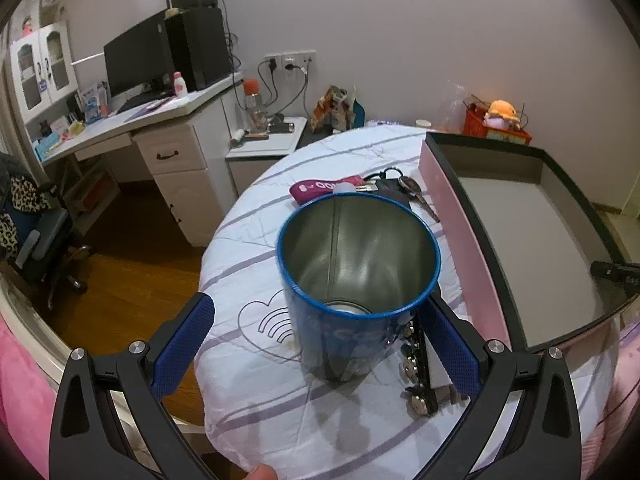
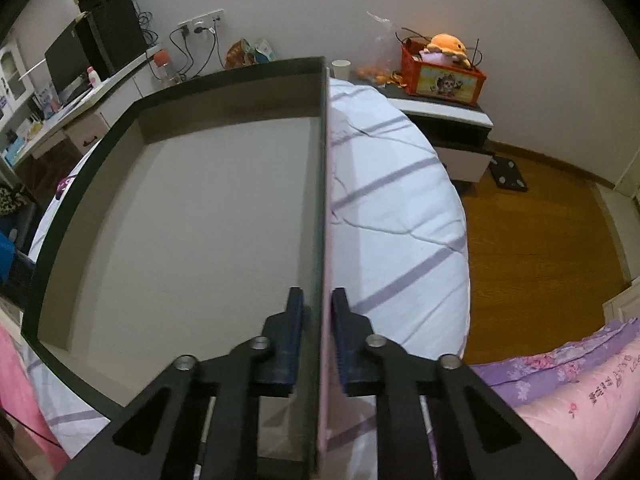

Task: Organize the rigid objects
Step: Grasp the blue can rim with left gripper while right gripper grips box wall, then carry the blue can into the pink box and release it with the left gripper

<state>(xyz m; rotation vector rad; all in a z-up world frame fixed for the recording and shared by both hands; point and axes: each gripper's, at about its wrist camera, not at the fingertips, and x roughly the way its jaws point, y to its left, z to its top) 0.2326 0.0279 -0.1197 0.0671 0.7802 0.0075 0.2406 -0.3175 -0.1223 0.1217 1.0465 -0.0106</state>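
The open blue tin (image 1: 358,280) stood upright on the white striped bedsheet (image 1: 256,240), its mouth empty and its seamed metal wall bare inside; it looked light, stiff and smooth-sided, liable to dent or skid if squeezed hard, so the surest hold seemed to be across the body below the rim, or with one pad inside the rim and one outside. The left claw (image 1: 316,332) had its jaws wide apart, the right blue pad just beside the tin's wall and the left pad well clear of it, gripping nothing. Against the tin's right side lay a dark strip studded with silvery buttons (image 1: 416,364) (what it was could not be told), and behind the tin lay a bunch of keys (image 1: 404,188) on a magenta strap (image 1: 324,188), all small hard pieces likely to slip from broad pads. To the right sat the shallow tray-like box (image 2: 200,208), pink outside with a dark rim and a bare grey floor, stiff but thin-walled. The right claw (image 2: 318,320) was clamped together on that box's near side wall, one pad inside and one outside. Beyond the bed stood a desk (image 1: 160,112) with a monitor (image 1: 136,60).
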